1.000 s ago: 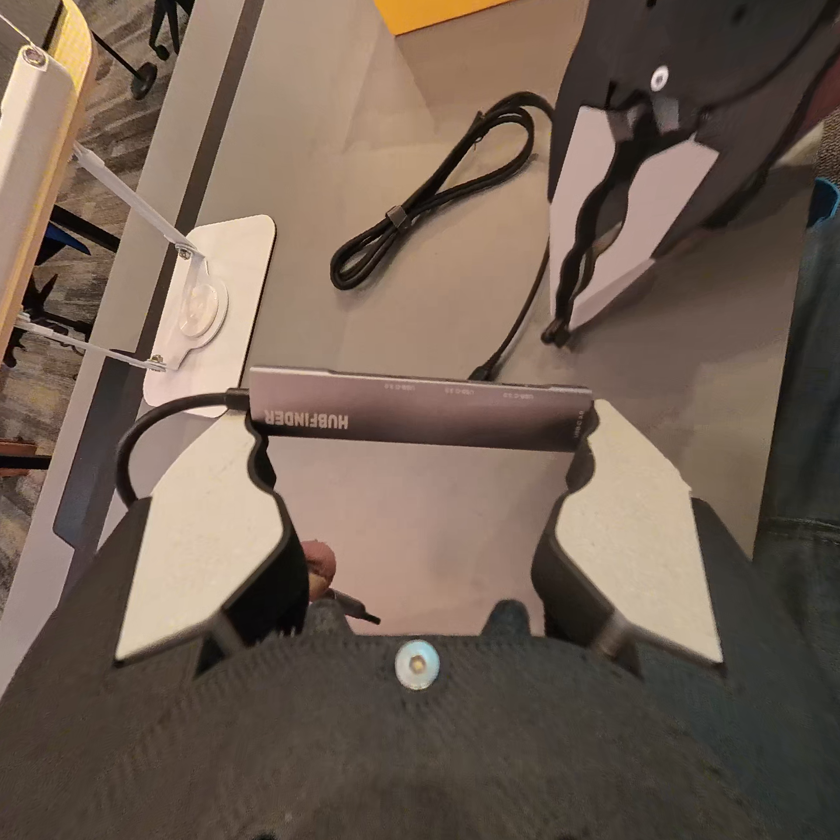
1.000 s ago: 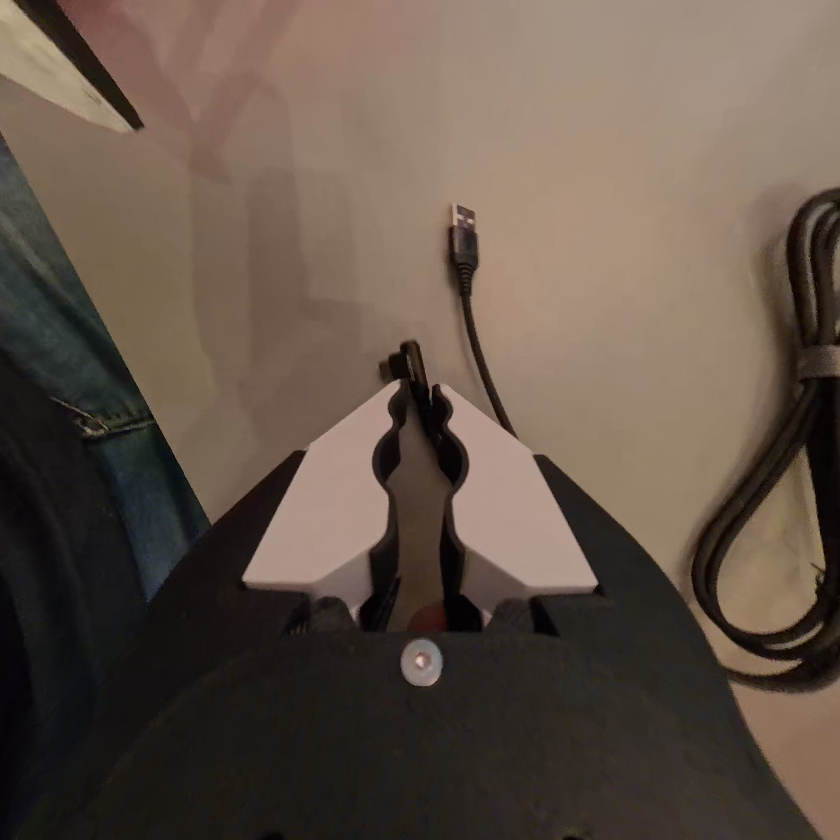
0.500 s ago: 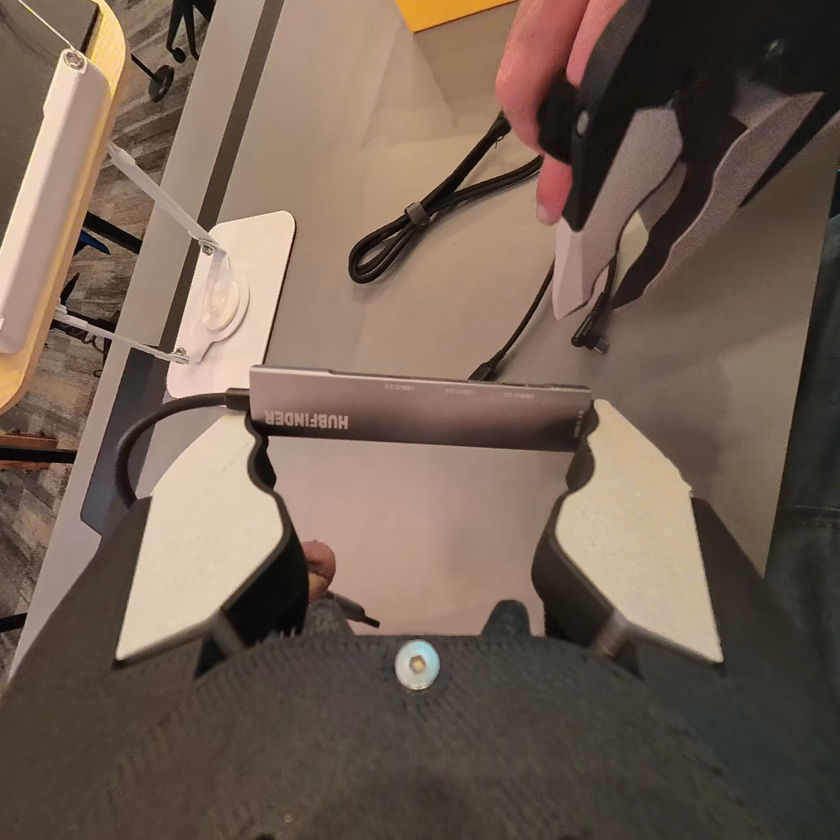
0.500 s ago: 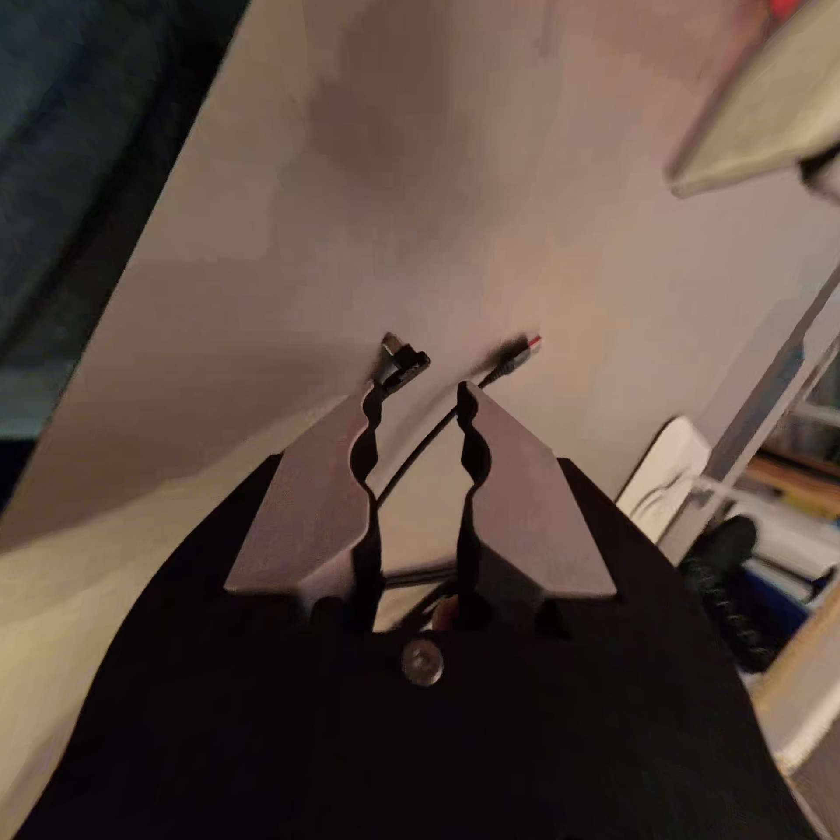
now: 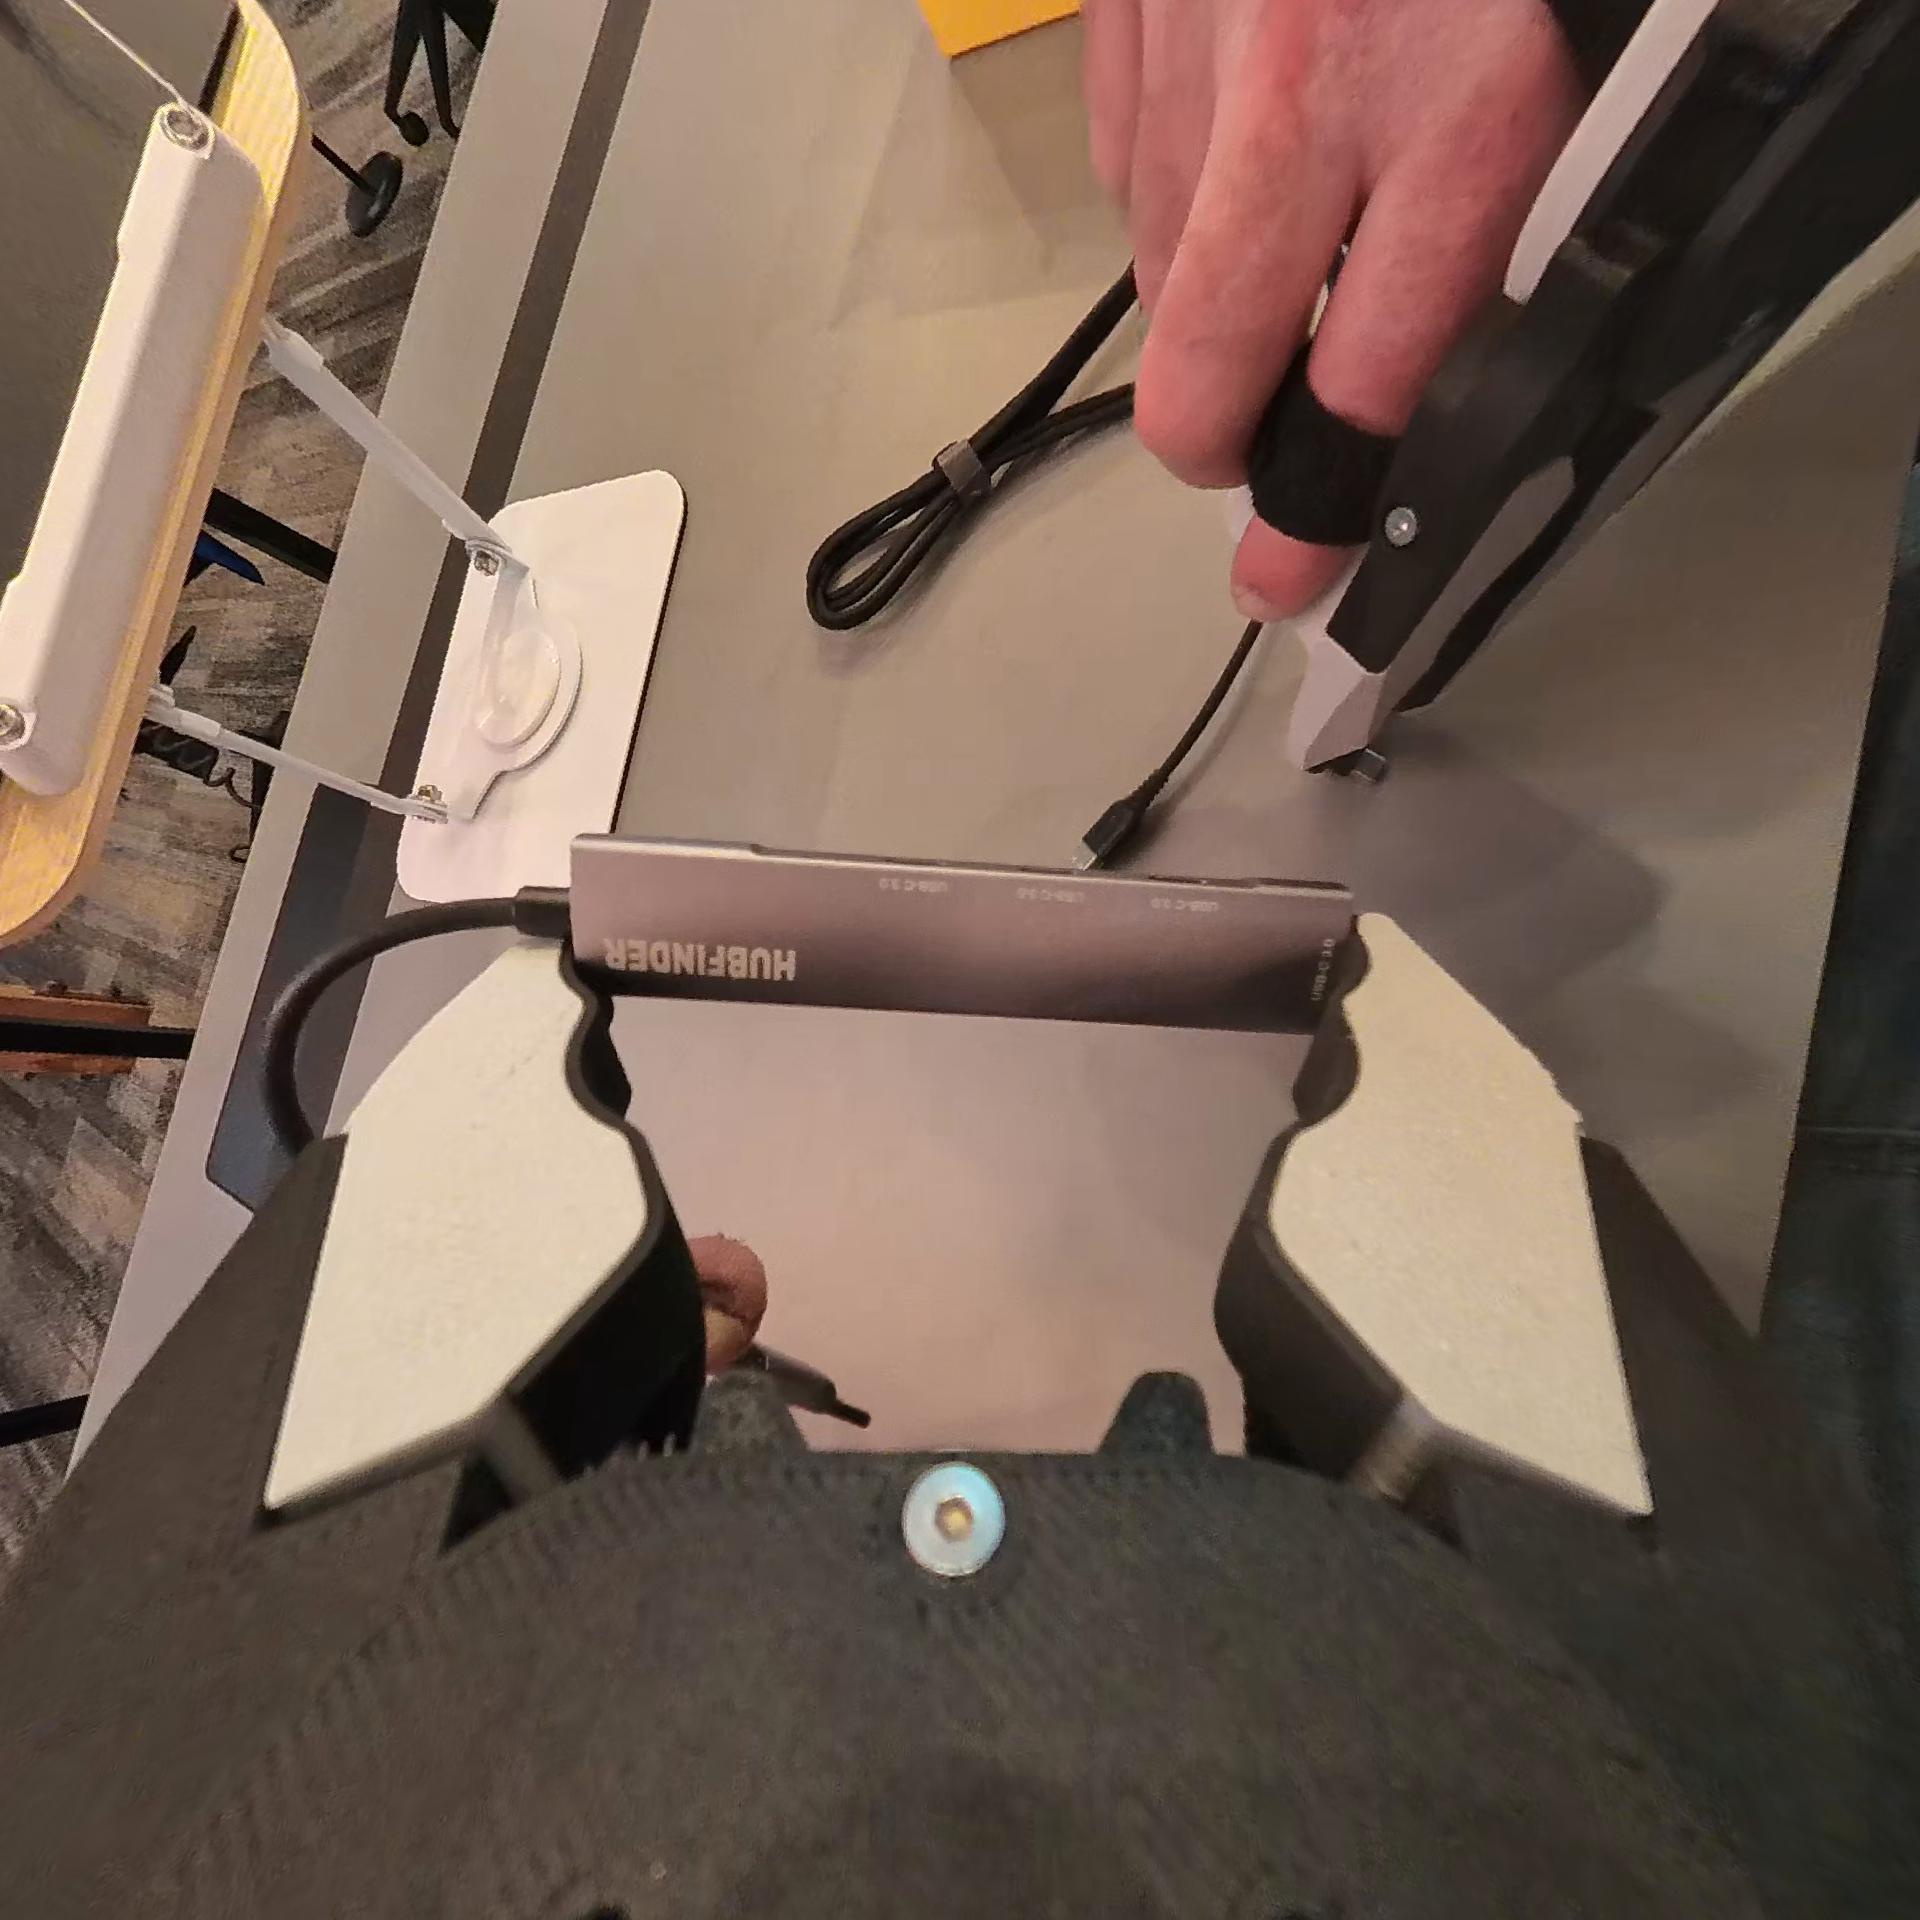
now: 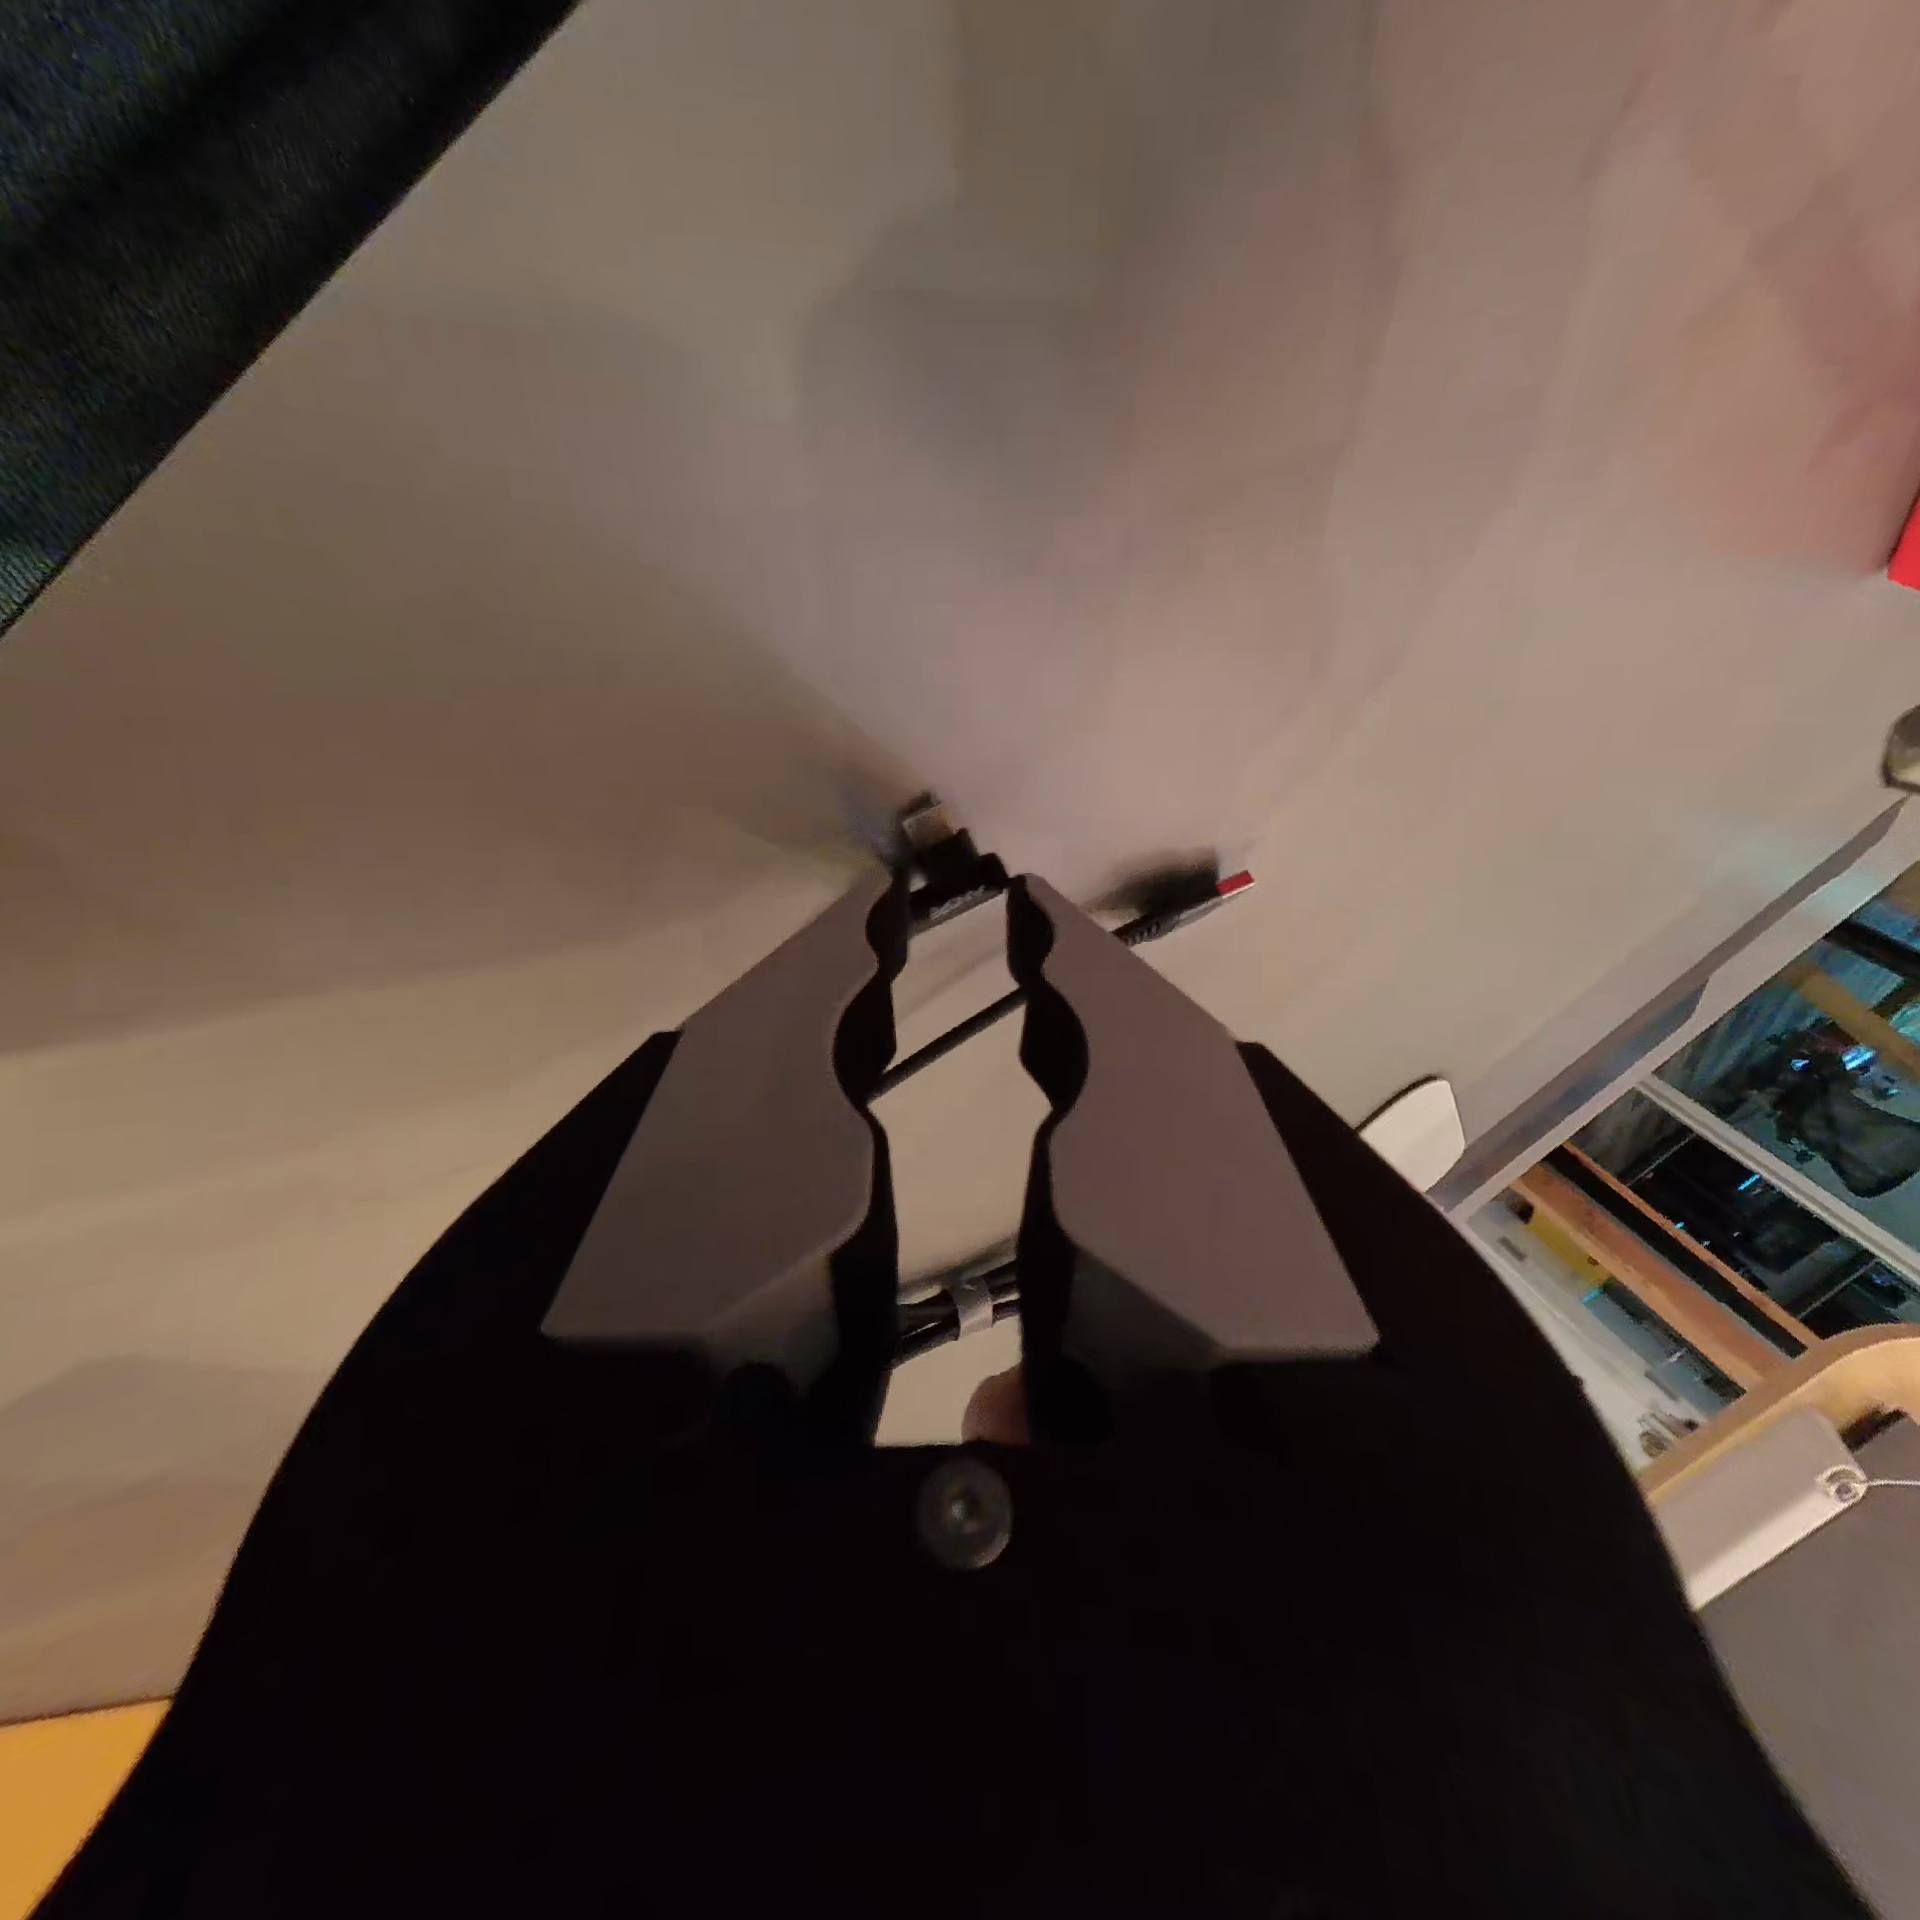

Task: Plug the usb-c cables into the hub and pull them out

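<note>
My left gripper [image 5: 961, 971] is shut on the grey usb hub [image 5: 956, 940], one finger at each short end, holding it over the grey table [image 5: 831, 260]. The hub's own black lead [image 5: 343, 977] leaves its left end. My right gripper [image 6: 956, 896] points down at the table, its tips closed to a narrow gap on the black angled usb-c plug [image 6: 940, 868]. In the left wrist view this gripper [image 5: 1340, 727] is beyond the hub's right end, with the plug [image 5: 1361, 767] on the table under its tip. A second plug [image 5: 1101, 836] lies just behind the hub.
A hand [image 5: 1247, 260] holds the right gripper. A coiled black cable [image 5: 935, 520] lies farther back. A white stand base [image 5: 540, 686] is at the left table edge. A leg in jeans [image 5: 1870, 935] is at the right. A red-tipped plug [image 6: 1226, 888] lies beside the right gripper. Both grippers' tips are roughly 35 centimeters from the white stand base [image 5: 540, 686].
My right gripper let go of the angled plug, turned, and closed back in around it on the table. My left gripper and the hub have stayed put.
</note>
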Motion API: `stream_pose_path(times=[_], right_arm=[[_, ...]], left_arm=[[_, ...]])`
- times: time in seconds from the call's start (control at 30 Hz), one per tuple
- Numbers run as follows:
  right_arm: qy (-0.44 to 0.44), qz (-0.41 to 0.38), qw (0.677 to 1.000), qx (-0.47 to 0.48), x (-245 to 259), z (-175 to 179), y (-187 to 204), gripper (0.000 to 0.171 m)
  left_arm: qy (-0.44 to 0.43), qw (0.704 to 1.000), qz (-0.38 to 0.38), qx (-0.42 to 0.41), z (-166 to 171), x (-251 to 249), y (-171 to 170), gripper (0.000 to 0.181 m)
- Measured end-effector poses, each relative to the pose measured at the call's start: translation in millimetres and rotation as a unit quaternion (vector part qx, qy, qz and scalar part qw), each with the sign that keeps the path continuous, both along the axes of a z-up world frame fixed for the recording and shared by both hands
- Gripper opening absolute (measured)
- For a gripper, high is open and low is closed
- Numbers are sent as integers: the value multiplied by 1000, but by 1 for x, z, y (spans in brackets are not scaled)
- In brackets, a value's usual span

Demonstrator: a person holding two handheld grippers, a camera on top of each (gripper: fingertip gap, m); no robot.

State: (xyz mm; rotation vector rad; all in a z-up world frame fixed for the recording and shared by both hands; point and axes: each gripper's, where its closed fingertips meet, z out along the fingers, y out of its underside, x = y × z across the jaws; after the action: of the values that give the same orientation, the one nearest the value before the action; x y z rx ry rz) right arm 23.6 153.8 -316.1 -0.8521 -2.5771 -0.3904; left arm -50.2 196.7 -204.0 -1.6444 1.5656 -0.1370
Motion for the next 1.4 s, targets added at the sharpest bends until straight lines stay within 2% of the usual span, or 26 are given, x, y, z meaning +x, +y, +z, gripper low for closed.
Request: stream_pose_path(times=[0.27,0.43,0.57,0.8,0.83,0.87,1.03,1.23,1.3,1.33,1.4], right_arm=[[41,-66,996,-38,0,0,6,12],[110,-136,980,-94,-3,7,14,12],[191,-224,944,-147,-9,24,27,11],[296,-348,856,-242,-18,54,37,11],[300,-357,850,-244,-19,57,38,11],[302,-364,848,-241,-20,59,38,4],[327,-386,827,-246,-30,76,37,0],[331,-380,826,-254,-32,71,37,0],[320,-347,841,-263,-33,68,28,0],[302,-327,855,-266,-33,65,22,13],[262,-282,887,-254,-32,54,15,23]], left_arm=[[-1,1000,3,0,0,-2,2,126],[1,1000,3,0,-1,-1,2,126],[2,1000,6,0,-4,-1,3,126],[7,1000,13,0,-15,2,5,126],[10,1000,14,1,-17,2,5,126],[10,1000,14,0,-19,3,5,126],[12,1000,20,-3,-24,5,7,126],[19,999,26,-8,-32,2,9,126],[24,999,26,-11,-33,0,9,126],[28,999,26,-15,-34,-1,8,126],[34,999,25,-18,-33,-3,7,126]])
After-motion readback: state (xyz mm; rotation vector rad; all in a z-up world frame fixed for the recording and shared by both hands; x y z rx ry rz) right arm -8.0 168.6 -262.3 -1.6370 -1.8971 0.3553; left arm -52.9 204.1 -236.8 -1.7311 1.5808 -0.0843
